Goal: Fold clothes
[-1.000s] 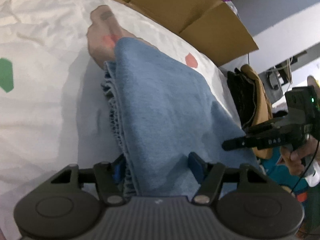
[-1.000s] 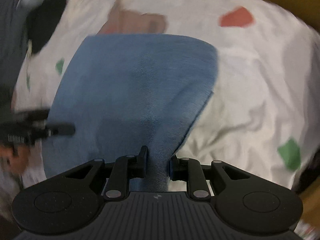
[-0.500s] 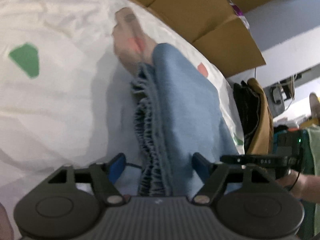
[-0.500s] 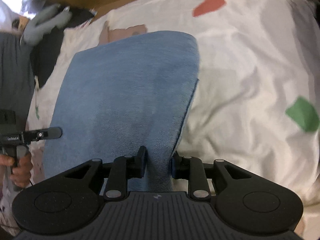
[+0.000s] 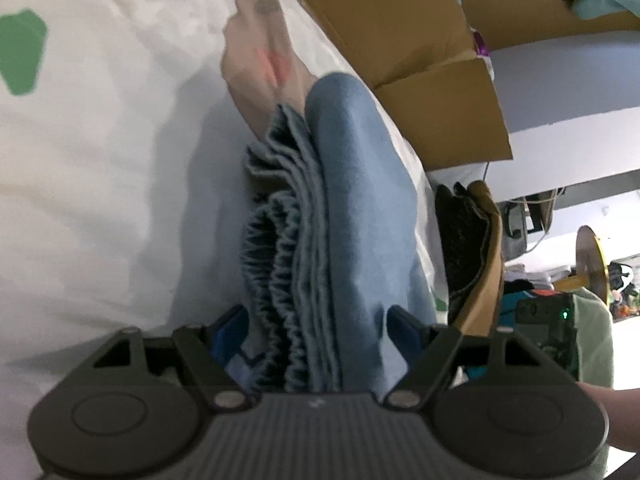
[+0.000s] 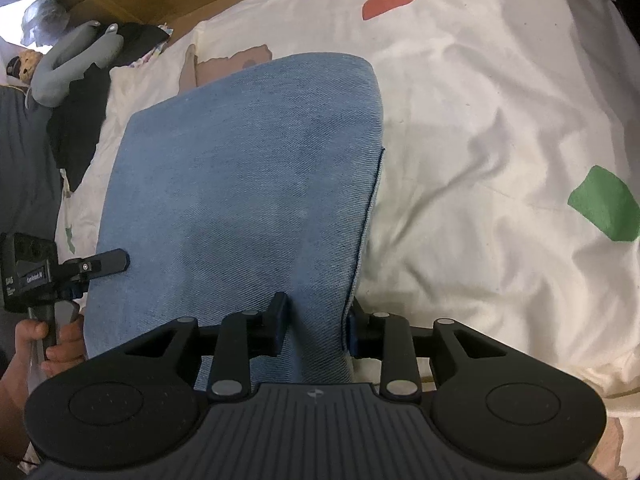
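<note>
Lying folded on the white patterned bedsheet (image 6: 480, 128), the blue denim garment (image 6: 248, 184) is seen with its long axis running away from the right gripper (image 6: 316, 320), toward the sheet's far edge by the cardboard boxes (image 5: 420, 60). The right jaws are narrowed onto the garment's near right corner, gripping it, while the left gripper (image 5: 316, 332) is held with jaws wide, straddling the stacked elastic-edged layers on the left side without pinching them. Judged from this, the right gripper alone controls the cloth, and any next fold would be led along that long axis.
</note>
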Demonstrator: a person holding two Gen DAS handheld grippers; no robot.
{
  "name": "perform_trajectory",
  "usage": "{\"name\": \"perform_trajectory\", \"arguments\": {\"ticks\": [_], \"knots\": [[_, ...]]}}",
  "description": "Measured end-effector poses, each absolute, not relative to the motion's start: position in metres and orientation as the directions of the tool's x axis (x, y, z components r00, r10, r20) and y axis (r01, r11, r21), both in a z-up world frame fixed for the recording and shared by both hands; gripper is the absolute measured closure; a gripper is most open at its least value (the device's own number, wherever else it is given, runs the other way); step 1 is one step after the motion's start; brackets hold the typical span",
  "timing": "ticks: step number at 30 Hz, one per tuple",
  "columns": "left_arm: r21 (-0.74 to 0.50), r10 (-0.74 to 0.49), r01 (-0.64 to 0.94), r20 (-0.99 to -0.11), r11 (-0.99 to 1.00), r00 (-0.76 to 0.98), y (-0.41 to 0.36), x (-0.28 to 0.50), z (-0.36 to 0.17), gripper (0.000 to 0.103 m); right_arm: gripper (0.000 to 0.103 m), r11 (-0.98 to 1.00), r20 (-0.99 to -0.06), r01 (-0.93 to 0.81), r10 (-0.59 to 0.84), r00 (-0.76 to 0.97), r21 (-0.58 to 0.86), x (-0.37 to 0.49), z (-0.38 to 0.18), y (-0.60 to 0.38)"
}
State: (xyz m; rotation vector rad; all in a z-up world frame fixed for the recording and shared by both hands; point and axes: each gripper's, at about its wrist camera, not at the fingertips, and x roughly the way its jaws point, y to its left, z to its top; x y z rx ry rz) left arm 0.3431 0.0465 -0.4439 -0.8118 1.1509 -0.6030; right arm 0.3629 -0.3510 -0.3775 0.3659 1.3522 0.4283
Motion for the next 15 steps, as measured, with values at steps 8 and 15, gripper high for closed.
{"name": "perform_trajectory", "arguments": {"ticks": [8,15], "knots": [[-0.845,-0.810,-0.013,-0.517,0.535,0.278,0.035,0.354,-0.454,0.033,0.064,0.853,-0.845,-0.008,0.518,0.134,0.521,0.368,-0.378,-0.359],[-0.866,-0.836,-0.065,-0.496,0.495,0.233,0.042,0.361,-0.461,0.045,0.050,0.866,-0.856,-0.007,0.494,0.150,0.499,0.362,-0.363,-0.354]]}}
